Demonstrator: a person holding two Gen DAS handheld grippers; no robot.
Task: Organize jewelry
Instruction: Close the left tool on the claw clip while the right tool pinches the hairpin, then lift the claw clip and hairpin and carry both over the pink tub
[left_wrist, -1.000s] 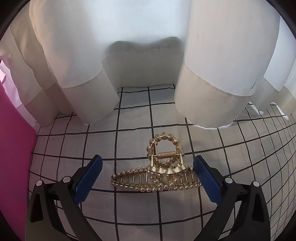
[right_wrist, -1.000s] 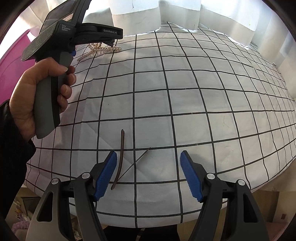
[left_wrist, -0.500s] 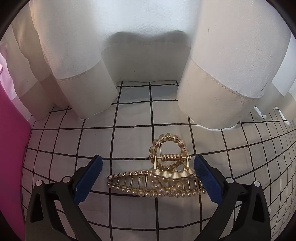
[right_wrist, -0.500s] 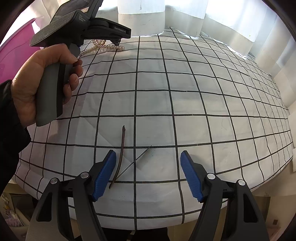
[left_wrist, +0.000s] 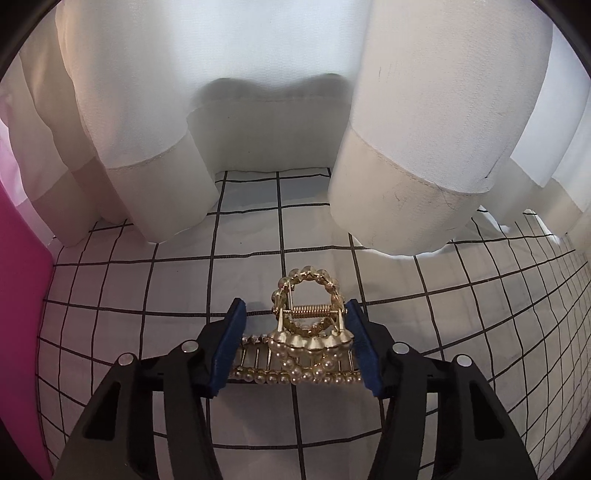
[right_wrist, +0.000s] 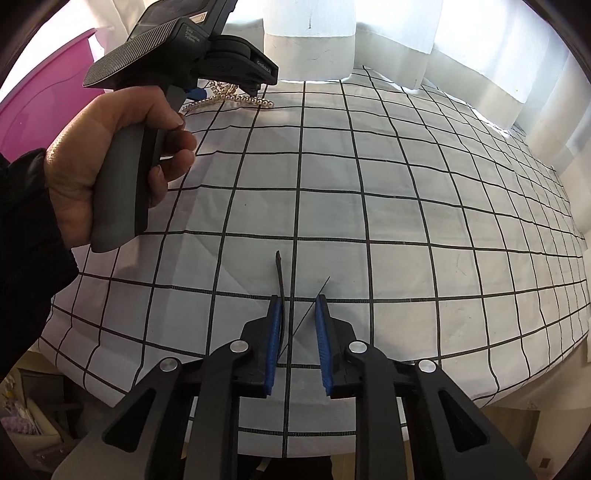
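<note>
Two grips have just closed at once. Your left gripper (left_wrist: 293, 354) has drawn its jaws in from wide, and the blue pads now press the two ends of the gold pearl hair claw (left_wrist: 301, 343), which rests on the checked tablecloth (left_wrist: 129, 295) close to the white curtain (left_wrist: 258, 110). Your right gripper (right_wrist: 297, 338) has narrowed too, around the thin dark hairpin (right_wrist: 279, 275) near the table's front edge; its left pad touches the pin, yet a gap remains, so it is narrow but not visibly clamped. By the look of it, the claw is ready to lift and the pin needs a firmer pinch. On the other handle only fragments of print show, too small to read surely.
</note>
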